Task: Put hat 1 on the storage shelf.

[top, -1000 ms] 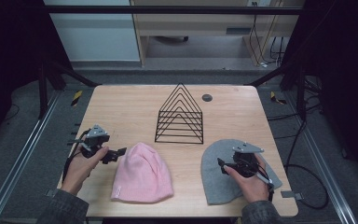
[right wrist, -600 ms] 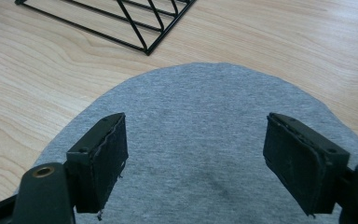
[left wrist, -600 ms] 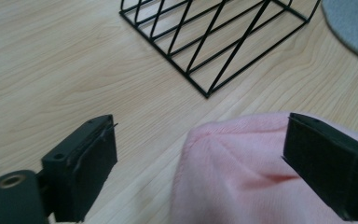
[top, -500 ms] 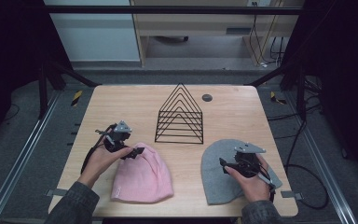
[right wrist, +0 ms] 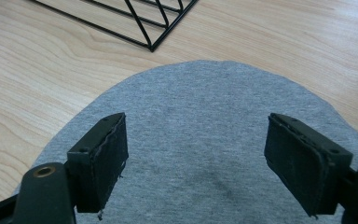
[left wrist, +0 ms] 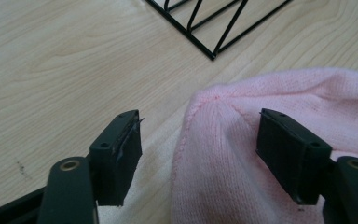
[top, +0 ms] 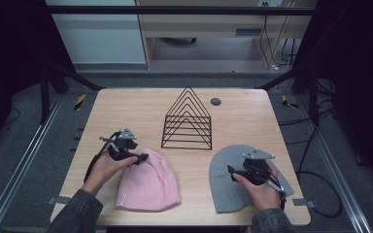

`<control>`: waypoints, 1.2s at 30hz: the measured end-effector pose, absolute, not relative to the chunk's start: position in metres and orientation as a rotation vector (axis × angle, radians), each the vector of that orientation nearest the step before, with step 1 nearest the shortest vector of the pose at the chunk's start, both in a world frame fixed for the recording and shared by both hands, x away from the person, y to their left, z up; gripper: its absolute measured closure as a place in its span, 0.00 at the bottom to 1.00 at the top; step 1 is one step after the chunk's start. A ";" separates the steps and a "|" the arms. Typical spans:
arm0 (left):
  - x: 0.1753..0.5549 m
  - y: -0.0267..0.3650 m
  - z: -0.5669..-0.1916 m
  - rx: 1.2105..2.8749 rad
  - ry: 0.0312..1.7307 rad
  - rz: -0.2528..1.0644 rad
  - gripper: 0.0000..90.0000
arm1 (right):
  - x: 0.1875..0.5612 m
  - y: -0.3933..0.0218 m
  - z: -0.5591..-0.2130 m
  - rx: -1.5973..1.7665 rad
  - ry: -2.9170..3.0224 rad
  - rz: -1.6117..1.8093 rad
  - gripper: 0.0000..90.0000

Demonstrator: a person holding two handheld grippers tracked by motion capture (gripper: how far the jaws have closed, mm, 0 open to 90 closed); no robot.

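1. High view: a person is sitting at a wooden desk. The left tool is reaching the crown of a pink hat; the right tool is hovering over a grey hat. A black wire rack is standing between them, farther back.
2. Left gripper view: the jaws have just been closing around the pink hat's crown, not yet pressing. Sinking lower should be gathering both knit layers.
3. Right gripper view: the jaws are standing wide and released above the grey hat.
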State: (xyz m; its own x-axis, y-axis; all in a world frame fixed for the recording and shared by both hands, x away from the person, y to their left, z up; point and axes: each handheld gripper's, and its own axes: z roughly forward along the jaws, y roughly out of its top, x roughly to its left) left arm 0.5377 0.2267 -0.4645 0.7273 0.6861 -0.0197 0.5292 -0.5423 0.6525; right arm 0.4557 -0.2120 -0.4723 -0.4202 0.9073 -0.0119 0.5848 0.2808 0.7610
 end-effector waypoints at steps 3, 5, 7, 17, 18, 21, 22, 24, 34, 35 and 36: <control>0.536 0.226 -0.467 2.288 0.910 0.299 0.40 | 0.455 -0.212 -0.472 1.340 2.111 0.967 0.23; 0.536 0.225 -0.470 2.292 0.911 0.289 0.43 | 0.455 -0.212 -0.472 1.341 2.109 0.969 0.23; 0.536 0.224 -0.473 2.298 0.915 0.274 0.45 | 0.455 -0.212 -0.472 1.339 2.111 0.970 0.23; 0.535 0.220 -0.477 2.327 0.890 0.255 0.59 | 0.456 -0.211 -0.472 1.336 2.110 0.969 0.23; 0.534 0.219 -0.477 2.326 0.892 0.258 0.63 | 0.456 -0.211 -0.472 1.333 2.110 0.969 0.23; 0.533 0.218 -0.477 2.338 0.883 0.258 0.67 | 0.456 -0.211 -0.472 1.331 2.110 0.967 0.23; 0.533 0.218 -0.477 2.342 0.884 0.252 0.67 | 0.456 -0.211 -0.472 1.331 2.110 0.968 0.23; 0.533 0.218 -0.477 2.345 0.881 0.249 0.69 | 0.456 -0.211 -0.472 1.336 2.109 0.971 0.23; 0.530 0.214 -0.473 2.359 0.880 0.242 0.85 | 0.457 -0.211 -0.473 1.339 2.114 0.962 0.22; 0.529 0.214 -0.472 2.359 0.879 0.247 0.85 | 0.457 -0.211 -0.473 1.339 2.114 0.962 0.22; 0.529 0.214 -0.471 2.358 0.874 0.249 0.85 | 0.457 -0.211 -0.473 1.338 2.114 0.963 0.22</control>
State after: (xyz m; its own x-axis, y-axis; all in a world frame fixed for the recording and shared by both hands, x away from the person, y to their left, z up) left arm 0.5285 0.2137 -0.4707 0.7648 0.6434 -0.0325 0.5299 -0.5996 0.5997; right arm 0.4567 -0.2115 -0.4730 -0.4232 0.9060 -0.0109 0.5865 0.2831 0.7589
